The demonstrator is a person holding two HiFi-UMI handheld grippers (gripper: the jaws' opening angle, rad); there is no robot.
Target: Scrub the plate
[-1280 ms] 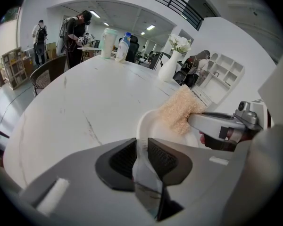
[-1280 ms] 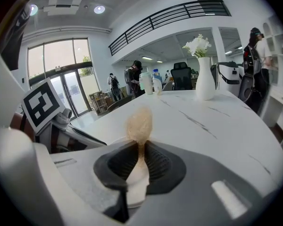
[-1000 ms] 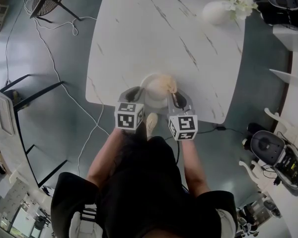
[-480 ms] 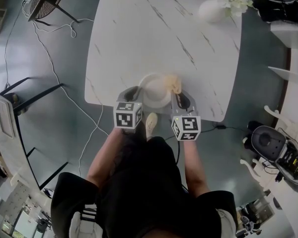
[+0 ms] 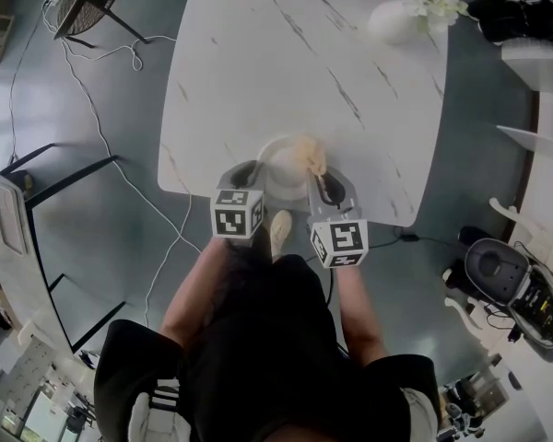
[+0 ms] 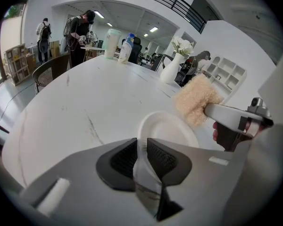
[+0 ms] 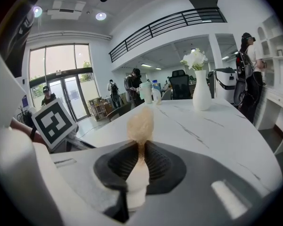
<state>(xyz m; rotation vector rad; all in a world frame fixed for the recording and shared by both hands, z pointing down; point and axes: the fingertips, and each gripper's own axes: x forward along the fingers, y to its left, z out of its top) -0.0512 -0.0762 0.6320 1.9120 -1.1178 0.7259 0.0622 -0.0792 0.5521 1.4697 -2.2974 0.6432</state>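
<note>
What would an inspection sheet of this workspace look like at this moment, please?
Surface: white marble table, grey-veined.
Job's things: white paper plate at the near edge; tan fluffy scrub sponge by its right side, contact unclear.
Clutter: white vase of white flowers at the far right; bottles at the far end.
Grippers: left gripper fingers shut on the plate's rim; right gripper fingers shut on the sponge.
Cables: white cables on the grey floor, left of the table.
Surroundings: dark chair; people standing beyond.
</note>
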